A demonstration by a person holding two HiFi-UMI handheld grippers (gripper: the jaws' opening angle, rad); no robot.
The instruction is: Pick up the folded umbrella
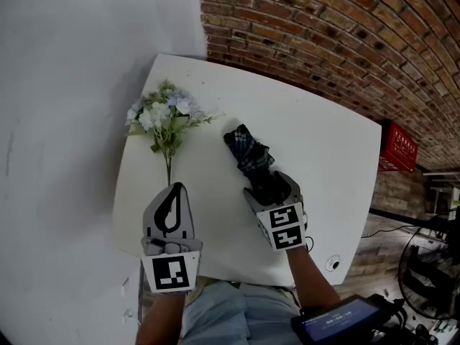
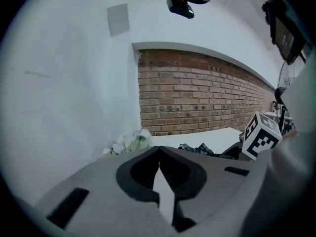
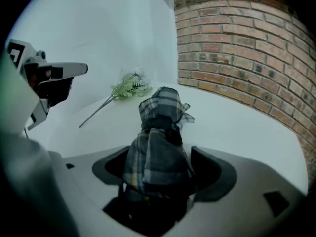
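Note:
The folded umbrella (image 1: 248,152), dark plaid fabric, lies lengthwise on the middle of the white table (image 1: 327,157). My right gripper (image 1: 270,187) is shut on its near end. In the right gripper view the umbrella (image 3: 159,127) fills the gap between the jaws and points away over the tabletop. My left gripper (image 1: 172,190) hovers at the table's near left edge, shut and holding nothing. Its jaws meet at their tips (image 2: 158,151) in the left gripper view, and the umbrella (image 2: 197,148) shows beyond them to the right.
A bunch of pale artificial flowers (image 1: 164,119) lies at the table's left, stem toward my left gripper. A white wall stands left, a brick wall (image 1: 338,42) behind. Right of the table are a red sign (image 1: 399,148) and a fan (image 1: 431,279).

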